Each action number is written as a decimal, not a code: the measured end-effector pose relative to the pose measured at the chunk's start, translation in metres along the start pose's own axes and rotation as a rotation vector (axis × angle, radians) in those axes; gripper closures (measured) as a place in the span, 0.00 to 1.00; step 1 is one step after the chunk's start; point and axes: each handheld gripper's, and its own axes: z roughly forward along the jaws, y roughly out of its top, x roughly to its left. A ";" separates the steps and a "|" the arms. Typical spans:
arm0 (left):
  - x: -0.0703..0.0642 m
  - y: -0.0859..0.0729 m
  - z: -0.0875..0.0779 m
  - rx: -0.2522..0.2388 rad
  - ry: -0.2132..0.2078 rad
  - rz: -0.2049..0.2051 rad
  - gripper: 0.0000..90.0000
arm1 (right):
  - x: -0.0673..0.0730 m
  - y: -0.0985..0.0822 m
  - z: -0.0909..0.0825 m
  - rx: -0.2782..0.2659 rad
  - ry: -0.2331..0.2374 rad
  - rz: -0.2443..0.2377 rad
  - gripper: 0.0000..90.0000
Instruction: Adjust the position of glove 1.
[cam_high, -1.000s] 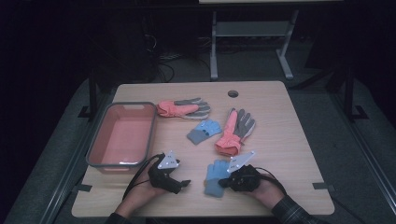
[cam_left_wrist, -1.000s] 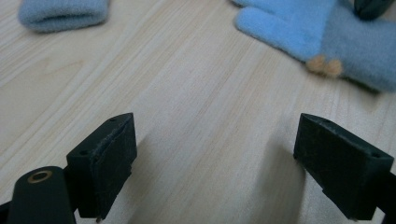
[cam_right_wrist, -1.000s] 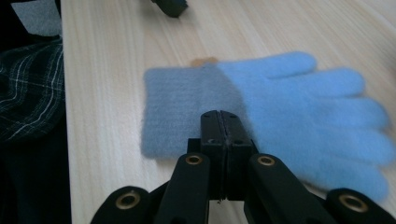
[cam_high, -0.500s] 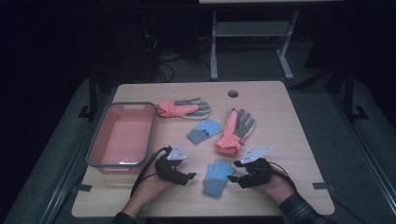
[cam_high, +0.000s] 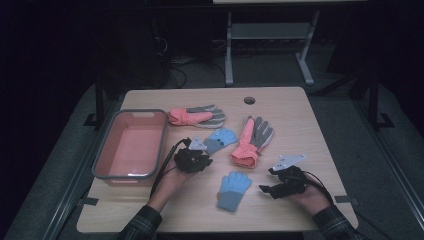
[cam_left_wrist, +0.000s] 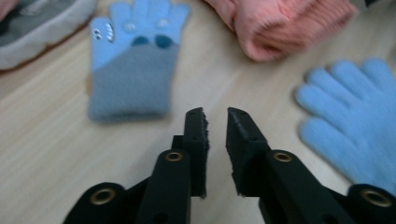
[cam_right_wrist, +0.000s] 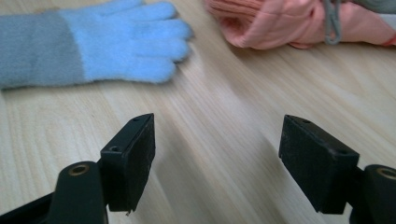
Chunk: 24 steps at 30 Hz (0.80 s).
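Cropping at the frame edge: blue glove (cam_left_wrist: 350, 121), cuff unseen.

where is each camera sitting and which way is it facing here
High view: above the person's side of the table, looking forward and down; both forearms, the left tool and right tool show.
Left gripper view: on the left tool, looking along its nearly closed, empty jaws at a patterned blue glove.
Right gripper view: on the right tool, looking along its wide-open jaws at bare wood.
Shared: the plain blue glove and a pink glove's cuff.
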 end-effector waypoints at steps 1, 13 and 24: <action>0.003 0.003 0.002 -0.001 0.008 0.003 0.87 | -0.001 -0.001 -0.001 -0.002 -0.003 0.010 0.29; 0.046 0.041 0.039 -0.032 0.043 0.008 0.78 | -0.005 -0.004 -0.002 -0.008 0.008 0.028 0.29; 0.056 0.039 0.068 0.009 -0.008 -0.009 0.82 | -0.006 -0.004 -0.004 -0.017 0.010 0.024 0.30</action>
